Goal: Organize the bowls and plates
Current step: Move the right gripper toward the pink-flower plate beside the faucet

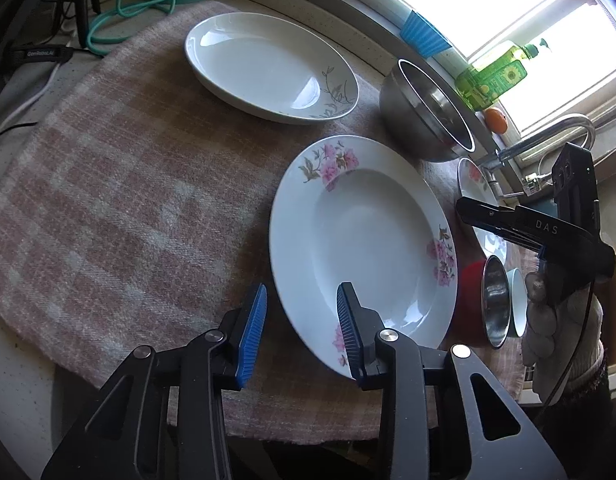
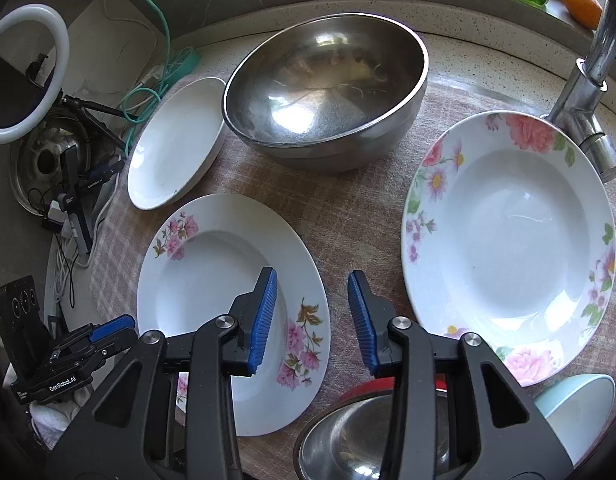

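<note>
Both my grippers gape, holding nothing. Left gripper (image 1: 302, 308) straddles the near rim of the pink plate (image 1: 363, 240) on the cloth (image 1: 128, 200); right gripper (image 2: 311, 304) hovers above its right rim. Left looks nearer.

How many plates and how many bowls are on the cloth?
Plates: 3, pink-flower plate, big-flower plate, white plate.
Bowls: 4, large steel bowl, small steel bowl, red bowl, light blue bowl.
Total: 7
</note>
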`<act>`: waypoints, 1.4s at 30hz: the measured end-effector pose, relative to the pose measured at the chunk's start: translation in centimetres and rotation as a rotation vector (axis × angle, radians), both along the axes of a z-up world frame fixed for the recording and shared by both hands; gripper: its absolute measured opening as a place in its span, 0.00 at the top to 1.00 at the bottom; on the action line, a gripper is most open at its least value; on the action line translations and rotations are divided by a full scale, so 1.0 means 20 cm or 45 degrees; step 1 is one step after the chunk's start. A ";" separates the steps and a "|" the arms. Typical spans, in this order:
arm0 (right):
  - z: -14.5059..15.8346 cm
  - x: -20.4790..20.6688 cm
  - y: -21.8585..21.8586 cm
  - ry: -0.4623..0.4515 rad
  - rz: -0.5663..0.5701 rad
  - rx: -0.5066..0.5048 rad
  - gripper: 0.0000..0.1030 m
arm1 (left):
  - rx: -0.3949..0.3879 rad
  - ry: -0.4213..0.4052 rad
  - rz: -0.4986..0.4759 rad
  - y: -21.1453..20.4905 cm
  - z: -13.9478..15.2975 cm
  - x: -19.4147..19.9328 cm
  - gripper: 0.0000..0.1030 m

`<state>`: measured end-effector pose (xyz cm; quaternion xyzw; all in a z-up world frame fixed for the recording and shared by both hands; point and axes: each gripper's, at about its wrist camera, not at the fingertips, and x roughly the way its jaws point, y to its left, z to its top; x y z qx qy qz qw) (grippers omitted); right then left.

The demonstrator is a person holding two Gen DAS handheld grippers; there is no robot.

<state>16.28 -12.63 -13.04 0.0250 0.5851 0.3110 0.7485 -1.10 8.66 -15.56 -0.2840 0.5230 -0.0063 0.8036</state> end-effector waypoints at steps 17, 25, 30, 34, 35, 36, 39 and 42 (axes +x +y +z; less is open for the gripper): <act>-0.10 0.05 0.08 0.099 0.064 -0.022 0.81 | -0.036 0.023 -0.008 0.00 -0.06 0.04 0.76; -0.09 0.04 0.10 0.077 0.069 -0.054 0.81 | -0.003 0.025 -0.018 -0.02 -0.06 0.04 0.76; -0.09 0.01 0.12 0.064 0.097 -0.076 0.81 | 0.010 0.034 -0.027 -0.04 -0.05 0.03 0.76; -0.08 0.01 0.14 0.061 0.115 -0.082 0.81 | 0.021 0.043 -0.044 -0.07 -0.05 0.00 0.76; -0.08 0.01 0.14 0.058 0.120 -0.084 0.81 | 0.023 0.045 -0.049 -0.08 -0.05 -0.01 0.76; -0.08 0.01 0.15 0.056 0.124 -0.086 0.81 | 0.021 0.048 -0.049 -0.08 -0.05 -0.02 0.76; -0.08 0.00 0.16 0.049 0.141 -0.092 0.81 | 0.013 0.056 -0.050 -0.09 -0.05 -0.05 0.76; -0.08 -0.01 0.17 0.046 0.154 -0.097 0.81 | 0.007 0.060 -0.049 -0.10 -0.05 -0.07 0.76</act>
